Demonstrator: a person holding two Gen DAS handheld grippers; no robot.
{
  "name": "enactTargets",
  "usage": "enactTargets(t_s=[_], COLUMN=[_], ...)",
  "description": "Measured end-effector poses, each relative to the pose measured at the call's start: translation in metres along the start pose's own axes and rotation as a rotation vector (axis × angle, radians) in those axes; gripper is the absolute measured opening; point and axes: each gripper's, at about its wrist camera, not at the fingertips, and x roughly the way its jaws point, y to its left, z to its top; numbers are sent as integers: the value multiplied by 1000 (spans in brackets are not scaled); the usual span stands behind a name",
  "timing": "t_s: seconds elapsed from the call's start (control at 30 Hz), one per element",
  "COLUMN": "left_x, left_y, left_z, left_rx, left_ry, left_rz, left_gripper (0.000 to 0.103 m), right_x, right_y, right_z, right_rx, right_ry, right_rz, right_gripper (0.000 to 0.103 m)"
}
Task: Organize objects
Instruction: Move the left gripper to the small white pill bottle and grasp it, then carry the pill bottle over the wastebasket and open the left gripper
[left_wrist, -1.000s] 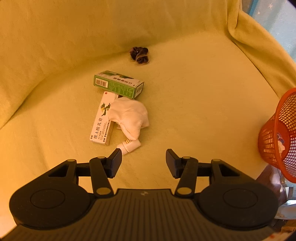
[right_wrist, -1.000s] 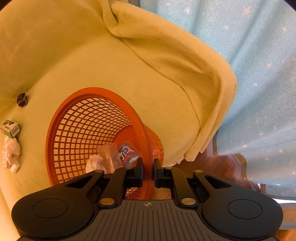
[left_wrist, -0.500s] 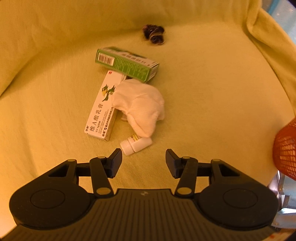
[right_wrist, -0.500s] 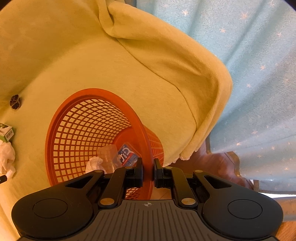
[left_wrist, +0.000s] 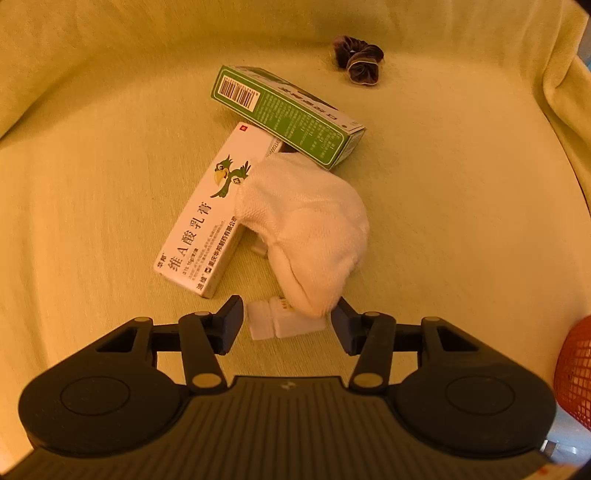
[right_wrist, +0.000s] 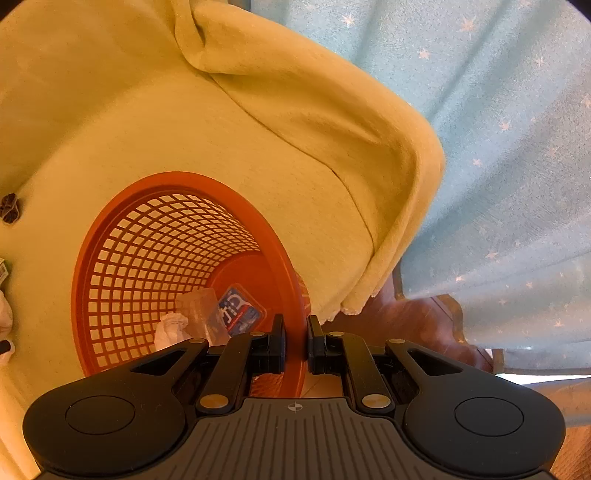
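Observation:
On the yellow blanket lies a small white bottle (left_wrist: 281, 322), right between the open fingers of my left gripper (left_wrist: 287, 320). A white sock (left_wrist: 306, 225) drapes over the bottle's far end and over a white medicine box (left_wrist: 207, 225). A green box (left_wrist: 288, 114) leans across the white box behind it. A dark scrunchie (left_wrist: 359, 60) lies farther back. In the right wrist view my right gripper (right_wrist: 295, 341) is shut on the rim of an orange mesh basket (right_wrist: 147, 258), which holds a crumpled tissue (right_wrist: 171, 328), clear plastic and a blue packet (right_wrist: 238, 308).
The orange basket's edge (left_wrist: 576, 365) shows at the far right of the left wrist view. The yellow blanket (right_wrist: 258, 122) rises in folds behind and ends at the right, beside a light blue star-patterned curtain (right_wrist: 498, 147) and brown floor (right_wrist: 417, 321).
My left gripper has moved forward and down toward the pile, so the white bottle now lies between its open fingers. The right gripper stays shut on the basket rim, barely shifted.

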Motion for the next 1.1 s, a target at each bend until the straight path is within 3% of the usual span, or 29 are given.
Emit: enactTargets(t_s=[0.23,0.57,0.9,1.1], left_x=[6,-46,-123,-150], left_y=[2,-6,-67,-114], left_z=[-6,-18,-27,-36], left_rx=[-4,95,178,238], left_ry=[3,-43,-87,-92], left_rz=[37,36,-107,-161], left_gripper=[41,41,41,41], right_x=[1,2,1,3], right_y=[-4,-9,-8,-11], right_z=[1,0,6,7], right_rx=[-2,-28,-50,-75], right_ry=[6,14,-6,-14], right_rz=[4,45,130,155], right_gripper=[7,7,7,7])
